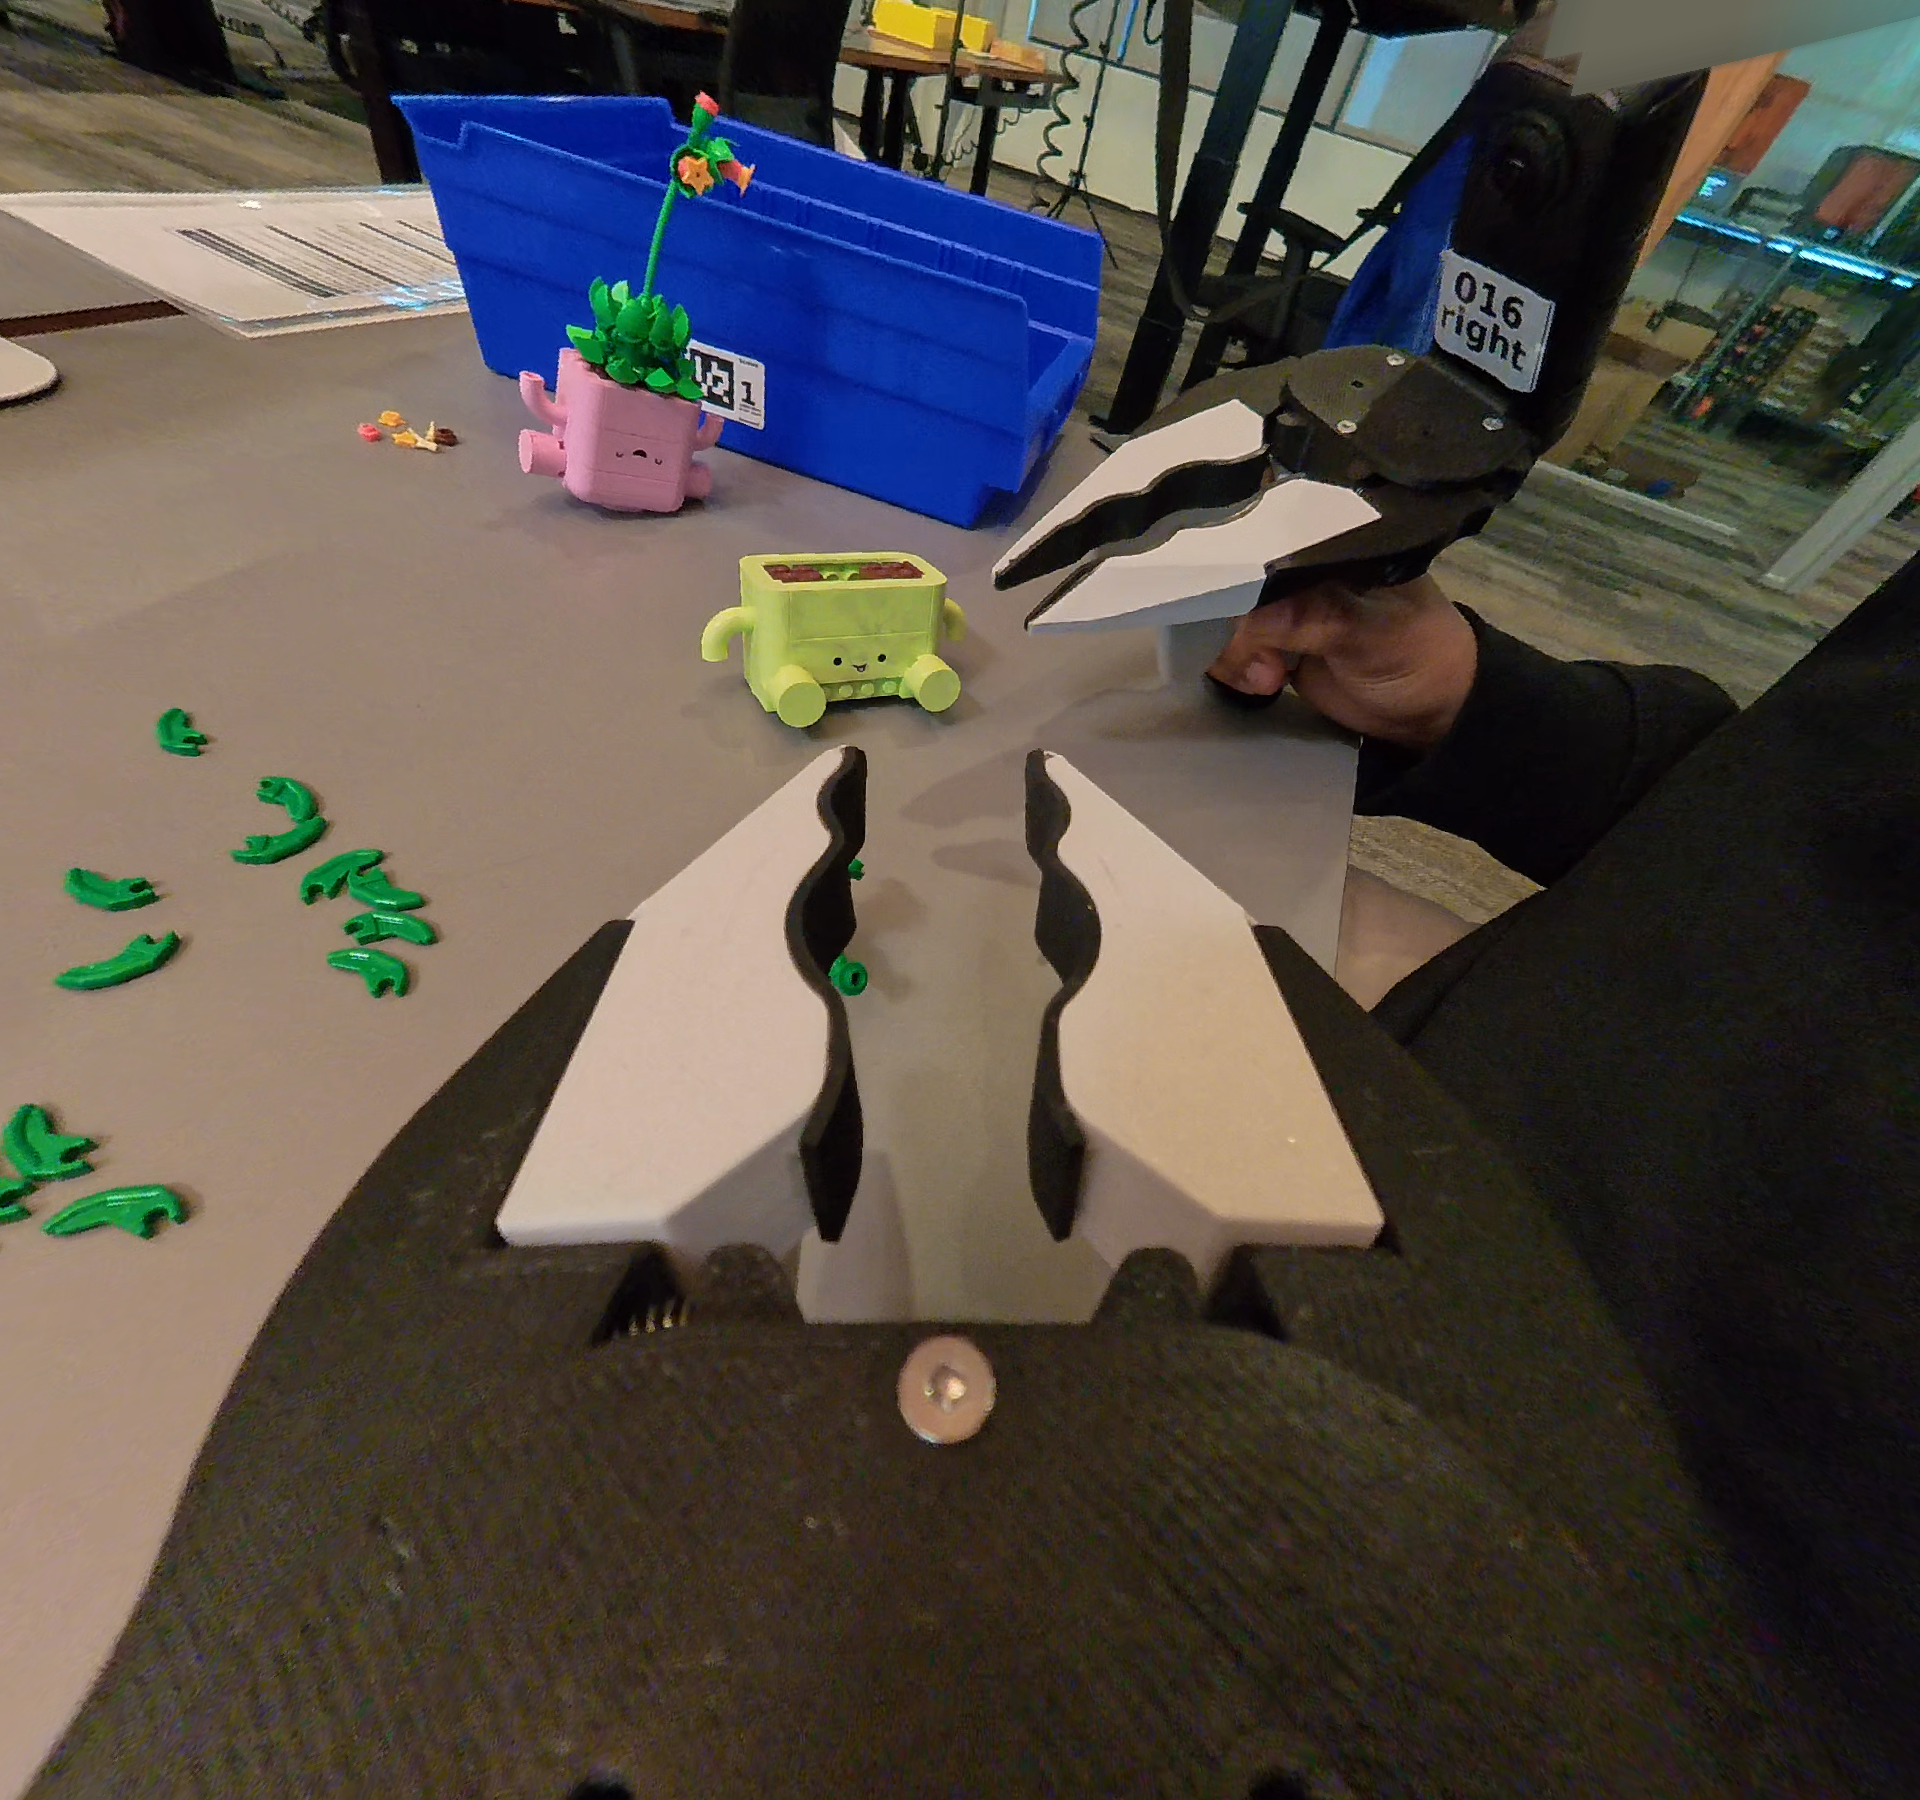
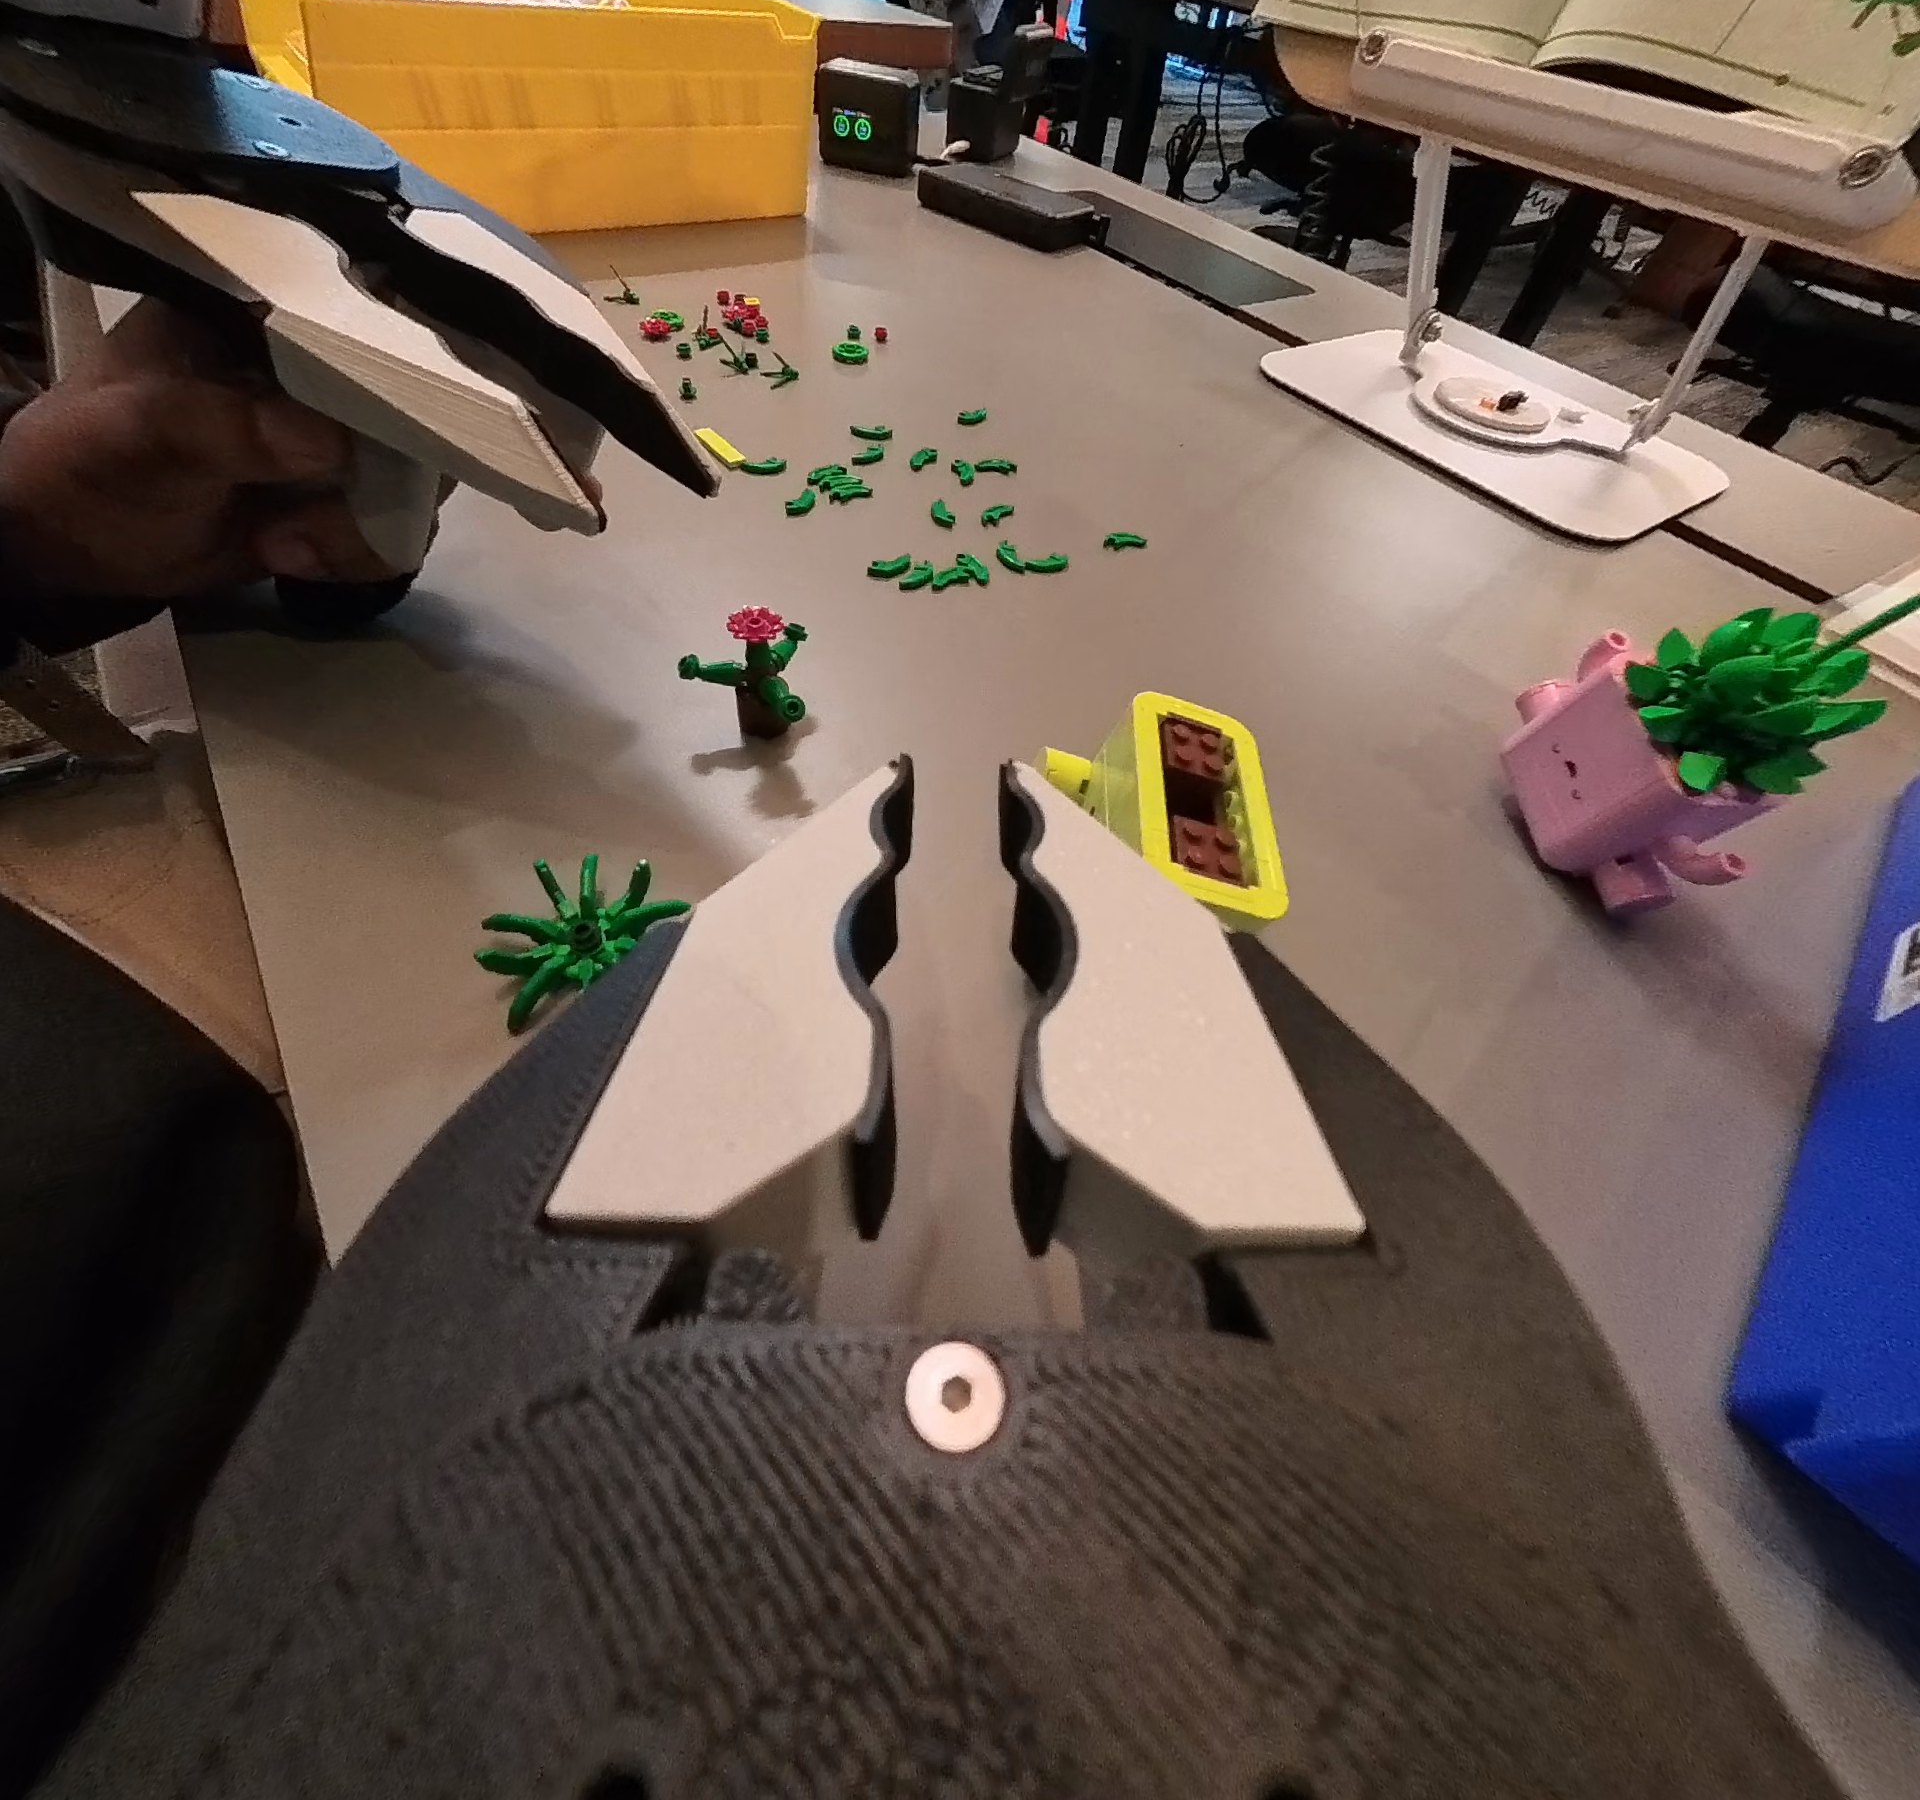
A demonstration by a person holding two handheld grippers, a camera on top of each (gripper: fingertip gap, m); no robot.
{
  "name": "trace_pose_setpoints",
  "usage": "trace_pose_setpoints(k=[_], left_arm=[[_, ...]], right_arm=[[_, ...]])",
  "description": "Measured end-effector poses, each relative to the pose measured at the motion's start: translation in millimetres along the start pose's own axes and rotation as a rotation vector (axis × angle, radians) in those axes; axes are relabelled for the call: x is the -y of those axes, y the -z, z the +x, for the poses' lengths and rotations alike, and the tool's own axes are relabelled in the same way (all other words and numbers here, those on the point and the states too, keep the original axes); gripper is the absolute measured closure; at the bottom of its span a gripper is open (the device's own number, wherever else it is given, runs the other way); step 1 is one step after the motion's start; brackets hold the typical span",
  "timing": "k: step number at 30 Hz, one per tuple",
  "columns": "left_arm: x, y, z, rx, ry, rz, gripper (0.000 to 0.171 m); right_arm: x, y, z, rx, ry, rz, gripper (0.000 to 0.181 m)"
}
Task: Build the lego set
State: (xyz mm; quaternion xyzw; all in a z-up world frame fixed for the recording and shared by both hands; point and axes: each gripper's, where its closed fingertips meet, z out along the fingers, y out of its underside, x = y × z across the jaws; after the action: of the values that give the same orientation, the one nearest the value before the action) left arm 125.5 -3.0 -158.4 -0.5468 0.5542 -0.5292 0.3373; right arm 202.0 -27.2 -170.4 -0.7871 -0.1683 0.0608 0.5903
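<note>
While both grippers hover empty, the left gripper [image 1: 945,763] moderately parted and the right gripper [image 2: 954,771] narrowly parted, the lime-green brick-built pot [image 1: 844,630] sits between them on the grey bench [image 1: 468,607], seemingly awaiting the small flowering cactus [image 2: 756,675].

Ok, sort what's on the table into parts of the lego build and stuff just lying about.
Belongs to the build:
lime green pot
pink pot with plant
small cactus with pink flower
spiky green plant piece
loose green leaf pieces
small flower bits

Just lying about:
blue bin
yellow bin
booklet stand
black device with green lights
</note>
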Motion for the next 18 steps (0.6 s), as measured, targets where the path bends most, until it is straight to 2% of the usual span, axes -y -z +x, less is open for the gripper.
trace_pose_setpoints(k=[8, 11, 18], left_arm=[[7, 2, -4, 0.006, 0.035, 0.059, 0.142], [15, 6, -7, 0.005, 0.056, 0.12, 0.142], [23, 6, -11, -0.022, 0.08, 0.178, 0.142]], right_arm=[[-1, -2, 2, 0.028, -0.044, -0.011, 0.167], [1, -3, 5, 0.031, -0.06, 0.008, 0.167], [10, -7, 15, 0.021, -0.072, 0.062, 0.17]])
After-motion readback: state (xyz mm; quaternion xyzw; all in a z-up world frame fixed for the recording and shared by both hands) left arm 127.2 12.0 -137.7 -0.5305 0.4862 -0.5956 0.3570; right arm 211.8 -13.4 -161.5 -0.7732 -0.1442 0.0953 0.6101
